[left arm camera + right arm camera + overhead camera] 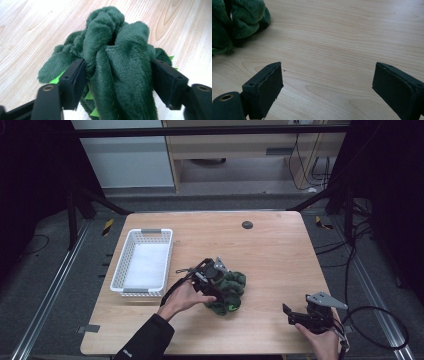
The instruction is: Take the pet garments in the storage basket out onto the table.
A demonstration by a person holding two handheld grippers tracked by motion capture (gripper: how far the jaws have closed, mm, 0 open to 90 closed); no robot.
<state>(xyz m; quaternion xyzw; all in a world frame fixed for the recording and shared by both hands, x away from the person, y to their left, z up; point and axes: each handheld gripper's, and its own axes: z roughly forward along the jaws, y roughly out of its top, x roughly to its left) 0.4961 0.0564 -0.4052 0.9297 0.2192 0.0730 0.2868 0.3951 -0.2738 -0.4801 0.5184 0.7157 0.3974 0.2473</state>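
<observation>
A dark green plush toy (229, 291) with bright green spikes lies bunched on the wooden table (280, 260), a little in front of centre. My left gripper (221, 287) reaches into it from the left. In the left gripper view the plush (117, 57) bulges up between the two jaws of my left gripper (118, 67), which stand wide apart at its sides without squeezing it. My right gripper (289, 315) rests near the table's front right edge, pointing left. Its jaws (327, 75) are wide open over bare wood, with the plush (234, 20) farther off at the upper left.
A white slotted basket (120, 265) stands at the table's left side with a pale liner inside. A small black round disc (247, 224) sits near the far edge. Cables trail from the right gripper over the table's right edge.
</observation>
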